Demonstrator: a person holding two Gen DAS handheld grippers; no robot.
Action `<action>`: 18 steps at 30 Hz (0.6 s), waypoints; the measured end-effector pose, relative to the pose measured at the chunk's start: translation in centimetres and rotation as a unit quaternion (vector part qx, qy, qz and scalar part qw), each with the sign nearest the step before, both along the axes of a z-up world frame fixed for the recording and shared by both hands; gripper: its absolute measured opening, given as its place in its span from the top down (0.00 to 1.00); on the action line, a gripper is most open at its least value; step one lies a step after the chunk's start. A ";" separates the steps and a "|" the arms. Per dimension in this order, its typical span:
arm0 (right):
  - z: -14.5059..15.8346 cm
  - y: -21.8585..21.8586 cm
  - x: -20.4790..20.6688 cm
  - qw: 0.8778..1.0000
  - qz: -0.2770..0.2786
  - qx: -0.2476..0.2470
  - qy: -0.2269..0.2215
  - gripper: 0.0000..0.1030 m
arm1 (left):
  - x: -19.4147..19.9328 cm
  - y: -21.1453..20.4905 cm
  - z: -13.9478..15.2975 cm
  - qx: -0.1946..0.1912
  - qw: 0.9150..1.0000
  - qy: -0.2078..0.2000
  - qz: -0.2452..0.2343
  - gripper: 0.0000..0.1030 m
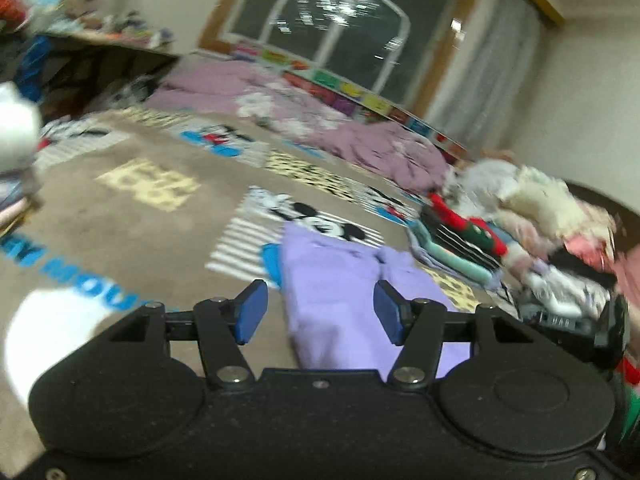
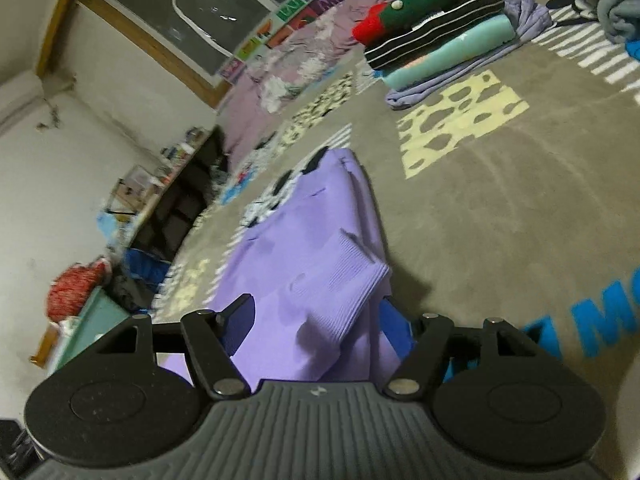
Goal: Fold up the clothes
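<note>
A lilac knit garment (image 1: 332, 284) lies on the grey Mickey Mouse carpet (image 1: 120, 240). My left gripper (image 1: 320, 312) hovers above it, jaws wide open and empty, blue pads (image 1: 252, 308) apart. In the right wrist view the same garment (image 2: 304, 248) lies between my right gripper's (image 2: 320, 324) spread fingers. Its ribbed hem is folded up in front of the jaws. The right pad (image 2: 394, 332) is partly hidden behind the cloth.
A stack of folded clothes (image 2: 436, 28), red-green on top, sits on the carpet beyond the garment. A loose pile of unfolded clothes (image 1: 552, 224) lies at the right. A purple quilt (image 1: 320, 120) runs under the window. A low shelf (image 1: 100, 60) stands at the left.
</note>
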State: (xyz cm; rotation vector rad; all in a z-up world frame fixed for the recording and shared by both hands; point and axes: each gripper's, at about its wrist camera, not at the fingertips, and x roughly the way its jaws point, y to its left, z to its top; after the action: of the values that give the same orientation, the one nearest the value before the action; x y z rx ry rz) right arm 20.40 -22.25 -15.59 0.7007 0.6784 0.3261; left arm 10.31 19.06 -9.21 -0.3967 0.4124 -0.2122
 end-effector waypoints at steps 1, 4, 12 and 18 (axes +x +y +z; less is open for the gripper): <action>0.1 0.4 0.1 1.000 -0.001 -0.013 -0.001 0.39 | -0.1 0.6 -0.2 -0.009 1.000 0.006 0.005 0.44; 0.7 1.6 -0.1 0.998 0.001 -0.054 -0.012 0.46 | -0.5 0.9 -0.2 -0.004 1.000 0.016 0.009 0.44; 1.6 3.5 -0.3 0.995 0.012 -0.093 -0.042 0.63 | -1.4 -0.2 -0.3 0.019 0.998 0.024 -0.048 0.44; 0.9 3.7 0.1 0.998 0.001 -0.062 -0.025 0.81 | -2.4 -1.4 -0.4 0.057 0.995 0.019 -0.085 0.41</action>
State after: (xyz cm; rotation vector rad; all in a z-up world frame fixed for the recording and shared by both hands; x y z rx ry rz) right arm 20.53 -18.53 -14.64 0.5727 0.6454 0.3003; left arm 7.92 17.64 -9.64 -0.2540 0.4945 -0.3459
